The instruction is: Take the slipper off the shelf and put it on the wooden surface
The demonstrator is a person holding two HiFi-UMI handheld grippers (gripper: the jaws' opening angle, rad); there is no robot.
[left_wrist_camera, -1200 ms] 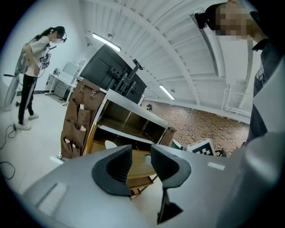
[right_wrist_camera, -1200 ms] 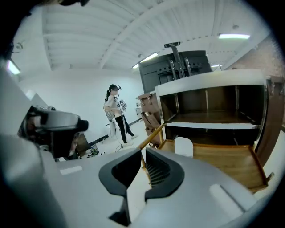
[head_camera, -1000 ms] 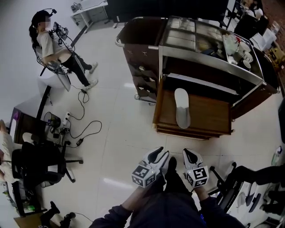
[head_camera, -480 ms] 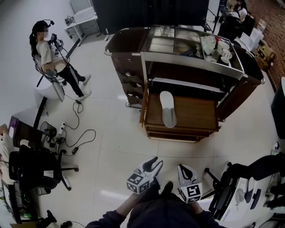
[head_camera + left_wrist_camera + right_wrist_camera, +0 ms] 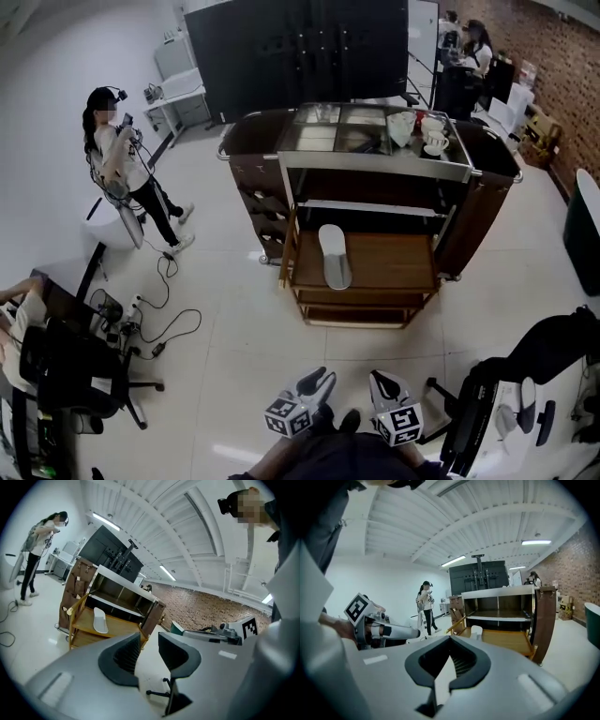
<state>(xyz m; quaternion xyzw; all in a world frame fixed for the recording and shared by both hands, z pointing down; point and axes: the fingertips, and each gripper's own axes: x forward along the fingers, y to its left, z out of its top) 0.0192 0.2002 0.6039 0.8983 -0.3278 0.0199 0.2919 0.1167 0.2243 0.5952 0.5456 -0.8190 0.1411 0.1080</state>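
Two tools | left tool (image 5: pixel 149 640): jaws apart, empty | right tool (image 5: pixel 450 638): clenched, empty (slipper (image 5: pixel 334 255) on wooden surface (image 5: pixel 394 264))

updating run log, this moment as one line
slipper: lying on wooden surface | left hand-held gripper: open, empty | right hand-held gripper: shut, empty | both far from cart

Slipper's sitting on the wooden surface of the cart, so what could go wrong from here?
The slipper lies with one end close to the front edge of the wooden surface; a knock to the cart could drop it. Loose cables on the floor at the left and a black chair base close on the right could trip the person.
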